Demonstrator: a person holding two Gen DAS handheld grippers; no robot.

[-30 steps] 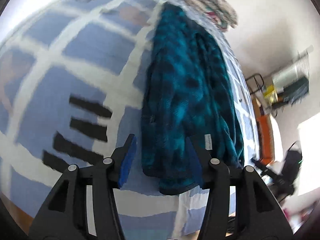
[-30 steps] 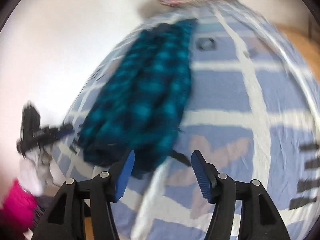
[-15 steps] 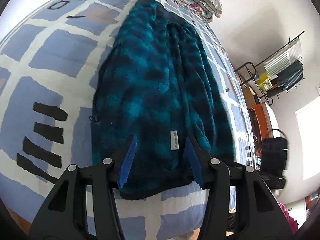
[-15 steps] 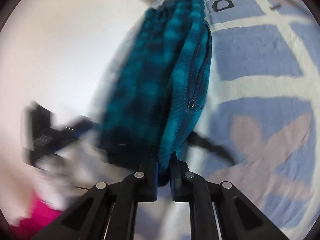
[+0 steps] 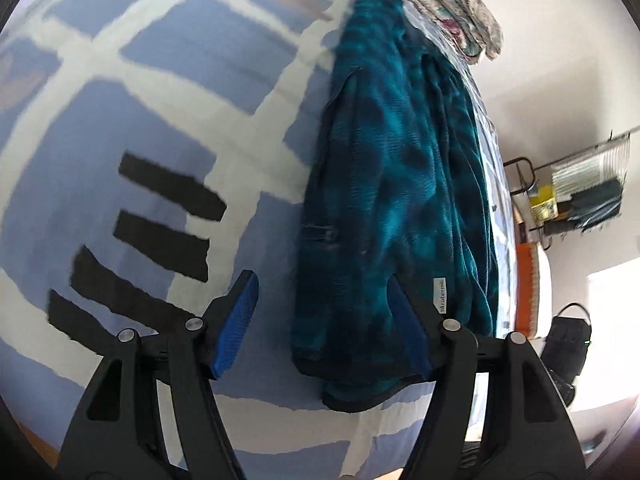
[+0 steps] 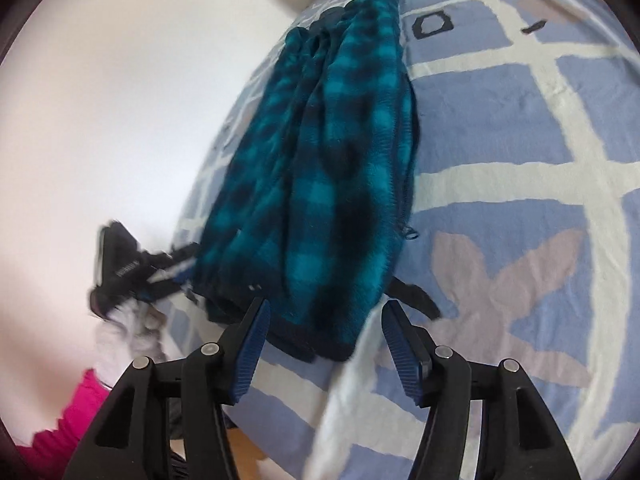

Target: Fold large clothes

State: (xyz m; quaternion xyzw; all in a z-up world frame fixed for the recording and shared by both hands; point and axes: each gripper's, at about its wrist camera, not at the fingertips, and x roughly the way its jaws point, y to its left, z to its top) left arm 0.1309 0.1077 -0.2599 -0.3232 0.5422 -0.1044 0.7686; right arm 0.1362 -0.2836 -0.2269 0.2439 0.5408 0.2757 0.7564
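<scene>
A teal and black plaid fleece jacket (image 5: 404, 184) lies folded lengthwise into a long strip on the blue and white bedsheet (image 5: 160, 100), near the bed's side edge. My left gripper (image 5: 320, 312) is open and empty, its right finger over the jacket's near hem by a white label. In the right wrist view the jacket (image 6: 320, 168) lies straight ahead. My right gripper (image 6: 324, 332) is open and empty, just short of the jacket's near hem.
A folded floral cloth (image 5: 444, 0) lies at the far end of the bed. A wire rack (image 5: 576, 192) and an orange item stand by the wall on the right. A black device (image 6: 124, 264), white cloth and pink cloth (image 6: 60, 432) lie on the floor.
My right gripper let go of the jacket's hem, opened and pulled back. My left gripper shifted left, so the jacket now sits to its right.
</scene>
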